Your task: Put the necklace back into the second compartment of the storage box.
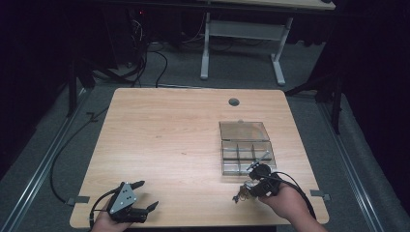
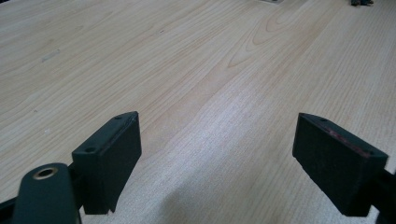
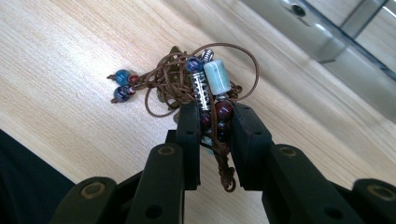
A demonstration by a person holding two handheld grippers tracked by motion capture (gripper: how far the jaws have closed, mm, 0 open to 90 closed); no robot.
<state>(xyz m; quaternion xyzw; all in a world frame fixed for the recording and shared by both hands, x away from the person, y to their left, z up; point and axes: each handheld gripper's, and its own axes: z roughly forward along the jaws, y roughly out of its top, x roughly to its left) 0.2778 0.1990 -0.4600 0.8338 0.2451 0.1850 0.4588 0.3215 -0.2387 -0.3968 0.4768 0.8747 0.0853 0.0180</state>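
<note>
The right gripper [image 3: 214,128] has its jaws pinched on a beaded cord bracelet [image 3: 205,86], a tangle of brown cord strung with a pale green tube bead, a silver coil bead, dark red round beads and blue ones. The bracelet lies low over the wooden table [image 1: 169,125] near its front right edge, just in front of the clear compartment box [image 1: 245,154], whose lid stands open toward the far side. In the right gripper view the pads press on the red beads and the cord beside them, while most of the bundle, including two blue beads on loose ends, spills out ahead of the jaws and seems to rest on the wood. The left gripper [image 1: 140,193] sits near the front left edge with its jaws spread wide and nothing between them. The grip looks risky: round beads can roll out from between flat pads, and the hold catches only part of the tangle, so a lift may let it slip away. The trailing loops and bead ends could also snag on the box rim or drape across a divider instead of dropping into one compartment.
</note>
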